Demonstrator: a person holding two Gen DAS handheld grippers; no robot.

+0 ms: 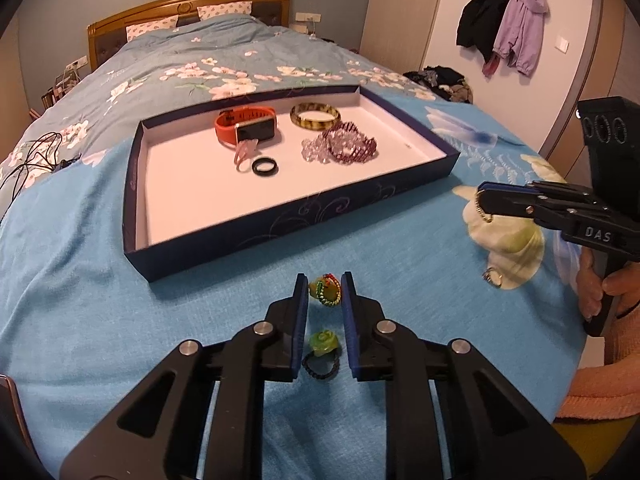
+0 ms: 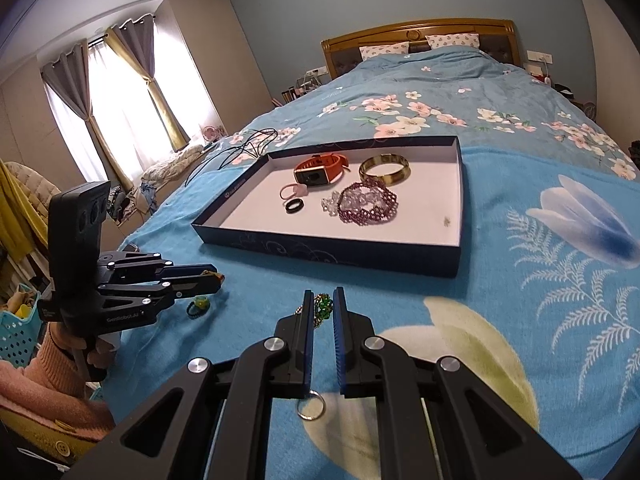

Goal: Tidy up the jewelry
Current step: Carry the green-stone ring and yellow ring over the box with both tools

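1. Left tongs (image 1: 325, 282) are held spread; a beaded ring with a yellow-green stone (image 1: 327, 289) sits between the tips, possibly untouched.
2. A green flower ring (image 1: 322, 354) lies further back between the same fingers.
3. Right tongs (image 2: 321, 295) appear pinched on a green beaded ring (image 2: 322, 306), seen from the left wrist as a gold loop.
4. A silver ring (image 2: 311, 405) lies beneath them.
5. Beyond both tips stands the tray (image 1: 280, 224), holding a watch (image 1: 246, 128) and bangle (image 1: 315, 115).

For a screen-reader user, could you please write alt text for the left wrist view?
The open left tool brackets a beaded ring on a blue bedspread, a green ring nearer. Beyond, a box lid holds a watch and bracelets.
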